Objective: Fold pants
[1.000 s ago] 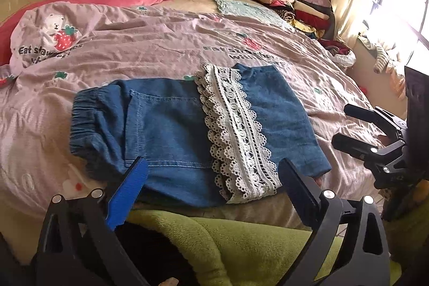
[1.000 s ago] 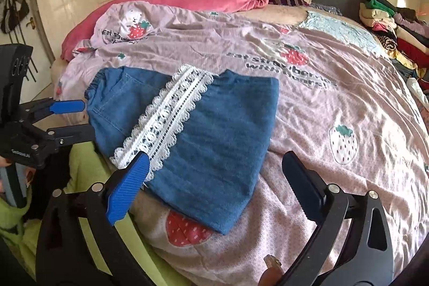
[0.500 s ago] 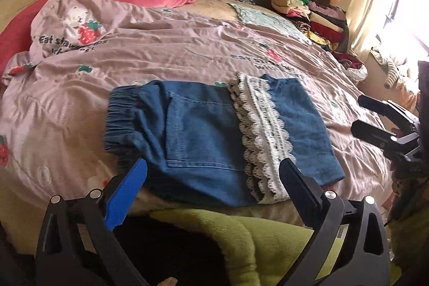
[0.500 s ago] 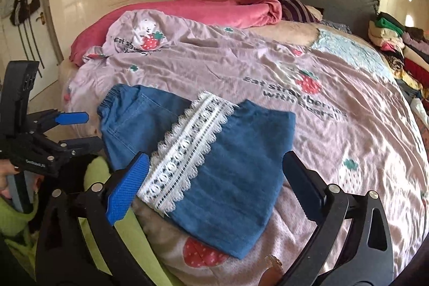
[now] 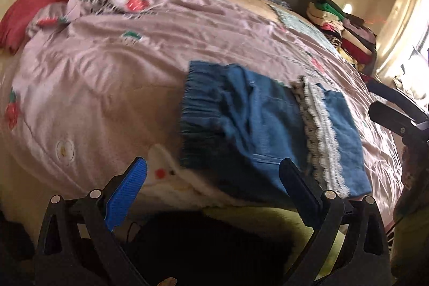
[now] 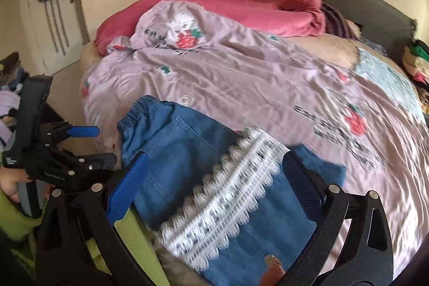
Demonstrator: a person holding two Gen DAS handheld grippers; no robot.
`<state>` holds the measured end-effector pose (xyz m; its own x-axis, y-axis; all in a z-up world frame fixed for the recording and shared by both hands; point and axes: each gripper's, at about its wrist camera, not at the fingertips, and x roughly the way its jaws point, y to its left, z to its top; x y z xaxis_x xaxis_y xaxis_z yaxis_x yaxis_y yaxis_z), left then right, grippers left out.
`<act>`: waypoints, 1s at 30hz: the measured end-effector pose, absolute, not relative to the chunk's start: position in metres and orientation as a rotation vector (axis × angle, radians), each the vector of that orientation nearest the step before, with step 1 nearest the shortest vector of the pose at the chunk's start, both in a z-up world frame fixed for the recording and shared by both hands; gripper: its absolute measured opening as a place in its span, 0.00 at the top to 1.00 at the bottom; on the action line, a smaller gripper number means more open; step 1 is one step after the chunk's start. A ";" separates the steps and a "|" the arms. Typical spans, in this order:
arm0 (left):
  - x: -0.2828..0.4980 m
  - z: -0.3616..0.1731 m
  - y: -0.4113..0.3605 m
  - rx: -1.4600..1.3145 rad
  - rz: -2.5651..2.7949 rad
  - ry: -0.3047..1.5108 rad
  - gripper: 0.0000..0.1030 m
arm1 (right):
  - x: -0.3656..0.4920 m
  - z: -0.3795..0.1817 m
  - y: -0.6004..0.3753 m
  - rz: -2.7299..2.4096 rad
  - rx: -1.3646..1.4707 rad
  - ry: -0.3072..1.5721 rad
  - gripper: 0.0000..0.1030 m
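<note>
Fingers (image 5: 126, 192) spread; pants (image 5: 257, 136) lie crosswise, waistband left.

Motion blur smears the pants' lace trim (image 6: 228, 195) and the bedspread lettering (image 5: 112, 4) beyond reading.

I see a bed (image 6: 380, 18) under a lilac strawberry-print quilt (image 6: 241, 77); folded blue denim pants with white lace trim (image 6: 187, 152) lie at its near edge.
</note>
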<state>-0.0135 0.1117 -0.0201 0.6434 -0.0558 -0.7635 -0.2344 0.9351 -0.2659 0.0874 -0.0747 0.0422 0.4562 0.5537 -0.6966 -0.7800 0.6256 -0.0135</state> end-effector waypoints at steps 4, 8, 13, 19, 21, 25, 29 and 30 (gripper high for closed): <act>-0.008 -0.032 0.117 -0.401 0.084 0.874 0.05 | 0.098 0.034 -0.041 0.922 -0.388 0.749 0.09; 0.000 -0.046 0.116 -0.442 0.043 0.882 0.13 | 0.110 0.023 -0.003 1.002 -0.457 0.782 0.09; 0.007 -0.057 0.112 -0.429 0.021 0.904 0.33 | 0.120 0.009 0.037 1.065 -0.516 0.827 0.09; 0.008 -0.060 0.112 -0.434 0.016 0.901 0.33 | 0.129 -0.020 0.079 1.133 -0.584 0.908 0.09; 0.008 -0.060 0.113 -0.435 0.016 0.901 0.33 | 0.134 -0.032 0.086 1.146 -0.573 0.942 0.10; 0.009 -0.061 0.116 -0.452 0.013 0.904 0.29 | 0.138 -0.042 0.083 1.221 -0.485 1.007 0.53; 0.005 -0.048 0.115 -0.490 -0.014 0.866 0.14 | 0.144 -0.016 0.052 1.274 -0.347 0.970 0.71; 0.004 -0.044 0.114 -0.492 -0.022 0.856 0.13 | 0.146 -0.006 0.037 1.294 -0.290 0.957 0.71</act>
<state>0.0036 0.1138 -0.0439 0.6620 -0.2126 -0.7187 -0.1755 0.8883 -0.4244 0.1458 0.0369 -0.0060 -0.0314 0.6794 -0.7331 -0.9001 0.2997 0.3163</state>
